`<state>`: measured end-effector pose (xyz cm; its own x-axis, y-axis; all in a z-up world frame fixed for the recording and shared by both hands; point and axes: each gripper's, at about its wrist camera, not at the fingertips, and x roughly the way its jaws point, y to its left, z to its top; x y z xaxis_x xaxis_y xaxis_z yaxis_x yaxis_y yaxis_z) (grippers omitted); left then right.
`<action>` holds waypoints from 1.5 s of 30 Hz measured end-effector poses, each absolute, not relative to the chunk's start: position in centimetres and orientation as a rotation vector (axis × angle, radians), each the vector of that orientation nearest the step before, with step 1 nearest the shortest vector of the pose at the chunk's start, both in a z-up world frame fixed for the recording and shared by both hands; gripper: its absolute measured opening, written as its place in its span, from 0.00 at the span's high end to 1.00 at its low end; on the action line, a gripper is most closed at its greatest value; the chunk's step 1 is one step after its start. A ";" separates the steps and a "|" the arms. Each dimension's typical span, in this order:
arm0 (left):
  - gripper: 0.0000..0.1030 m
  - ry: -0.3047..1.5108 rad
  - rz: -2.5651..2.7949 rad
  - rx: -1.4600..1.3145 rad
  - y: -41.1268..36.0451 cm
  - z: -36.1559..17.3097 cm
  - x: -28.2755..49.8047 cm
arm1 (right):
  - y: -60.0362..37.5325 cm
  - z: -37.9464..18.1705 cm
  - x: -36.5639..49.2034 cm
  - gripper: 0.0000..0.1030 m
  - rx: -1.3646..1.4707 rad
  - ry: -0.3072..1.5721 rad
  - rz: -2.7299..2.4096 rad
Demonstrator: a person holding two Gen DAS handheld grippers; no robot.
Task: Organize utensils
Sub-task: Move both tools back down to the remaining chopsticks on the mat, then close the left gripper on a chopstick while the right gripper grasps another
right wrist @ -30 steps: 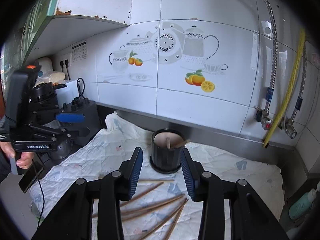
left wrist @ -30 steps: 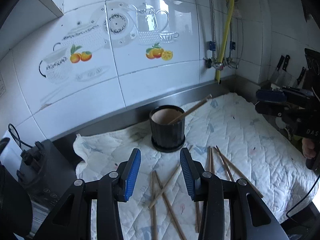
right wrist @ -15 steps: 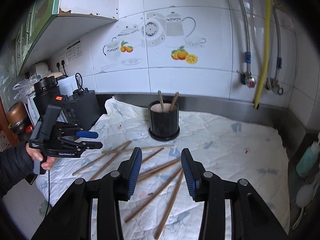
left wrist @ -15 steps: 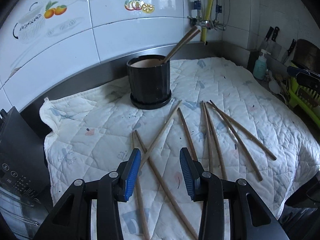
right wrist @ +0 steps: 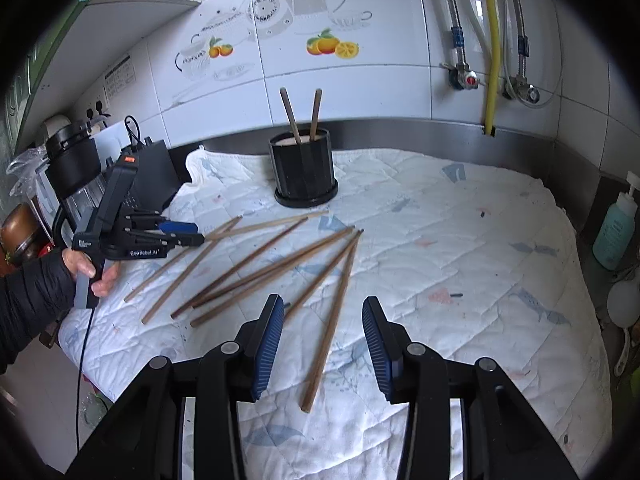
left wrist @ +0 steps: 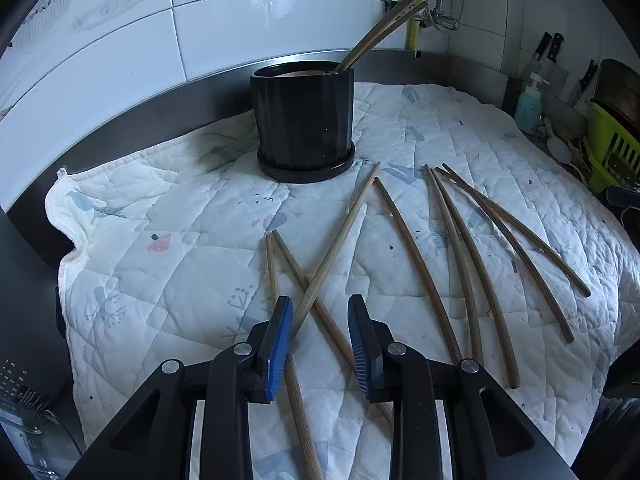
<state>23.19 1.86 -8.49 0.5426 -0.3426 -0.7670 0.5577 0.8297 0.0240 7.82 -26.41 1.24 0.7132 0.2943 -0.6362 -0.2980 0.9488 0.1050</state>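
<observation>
A white quilted cloth (left wrist: 168,280) covers the kitchen counter below a tiled wall, likely to keep the loose chopsticks (right wrist: 256,264) from rolling, while the black pot (left wrist: 306,128) at the far edge already holds two chopsticks, so it looks like the place to collect the rest. The left gripper (left wrist: 320,340), its jaws just closing yet still apart and gripping nothing, straddles two crossed chopsticks (left wrist: 320,300); the right gripper (right wrist: 324,340) stands half open and empty over a single chopstick (right wrist: 332,320). Only the right view shows the person's hand (right wrist: 90,270) holding the left gripper; only the left view shows the knives (left wrist: 548,48) far right.
</observation>
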 end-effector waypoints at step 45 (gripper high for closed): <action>0.94 0.907 -0.585 0.248 -1.5 -9.8 21.4 | -27.6 -1.7 7.5 0.56 0.136 0.764 0.295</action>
<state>21.37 -1.53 -9.81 0.4745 -0.3711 -0.7982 0.5740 0.8179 -0.0390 7.46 -27.64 -1.74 0.6835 0.3114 -0.6602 -0.2131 0.9502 0.2276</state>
